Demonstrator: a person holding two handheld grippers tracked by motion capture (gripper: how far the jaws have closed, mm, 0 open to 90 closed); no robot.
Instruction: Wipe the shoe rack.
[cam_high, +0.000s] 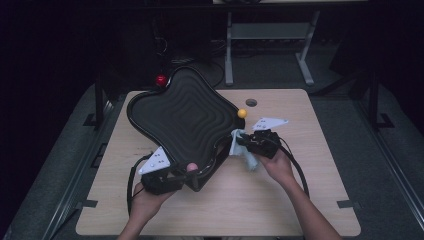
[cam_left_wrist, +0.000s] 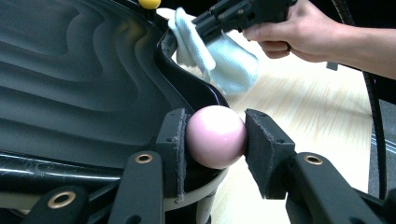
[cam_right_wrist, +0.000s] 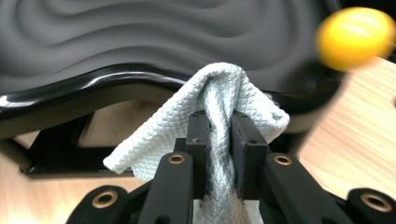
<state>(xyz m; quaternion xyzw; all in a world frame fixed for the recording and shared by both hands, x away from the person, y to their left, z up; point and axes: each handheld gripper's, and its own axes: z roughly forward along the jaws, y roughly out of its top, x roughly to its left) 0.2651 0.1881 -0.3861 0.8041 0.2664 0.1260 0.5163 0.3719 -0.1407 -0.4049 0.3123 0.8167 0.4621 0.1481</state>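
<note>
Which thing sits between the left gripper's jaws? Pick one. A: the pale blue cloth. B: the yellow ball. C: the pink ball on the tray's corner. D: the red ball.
C: in the left gripper view the left gripper has its pads on both sides of the pink ball at the black tray corner.

Lying on the table (cam_high: 300, 200), toward its left and far half: tray (cam_high: 180, 117), tilting up off the tabletop. Sitting at the tray's near corner, between the pads of the left gripper (cam_high: 186, 176): a ball (cam_left_wrist: 216, 136). Sitting at the tray's right corner: second ball (cam_high: 242, 113). Sitting at its far corner: third ball (cam_high: 161, 80). Hanging just right of the tray's right edge, touching the rim, pinched in the right gripper (cam_high: 243, 145): cloth (cam_high: 242, 150). Lying behind the cloth, near the table's far edge: round hole (cam_high: 251, 102).
</note>
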